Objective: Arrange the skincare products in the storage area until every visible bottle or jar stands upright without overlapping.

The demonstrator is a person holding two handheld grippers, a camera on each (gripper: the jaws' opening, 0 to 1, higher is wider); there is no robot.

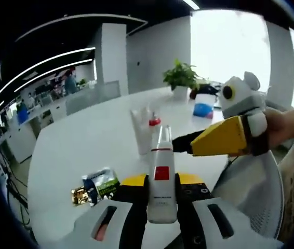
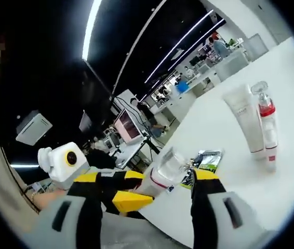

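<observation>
Gripping a white pump bottle (image 1: 162,181) with a red label and clear cap, the left gripper (image 1: 162,207) is seen with both jaws closed against the bottle's lower body, the bottle standing up along the jaws in the left gripper view. Its base is hidden between the jaws. Ahead of this gripper, on the white table (image 1: 84,150), a white tube (image 1: 141,129) and a red-collared bottle (image 1: 155,123) are seen standing close together; whether they touch cannot be told. To the left of the gripper, near its left jaw, a small green and dark sachet (image 1: 96,185) is lying flat on the table. Further ahead, a potted plant (image 1: 181,78) and a blurred white and blue container (image 1: 204,106) are made out. From the right, the right gripper (image 1: 188,144) enters, held by a hand (image 1: 282,127); its tips are partly hidden behind the held bottle.

In the right gripper view, the right gripper (image 2: 152,192) is seen with its jaws spread wide apart and nothing clamped. Between them, the held bottle (image 2: 162,174) appears, tilted and blurred, with the left gripper (image 2: 121,194) below it, partly cut off. Beyond the right jaw, the tube (image 2: 245,122) and red-collared bottle (image 2: 266,127) are seen side by side, and the sachet (image 2: 205,162) lies just past the jaw.
</observation>
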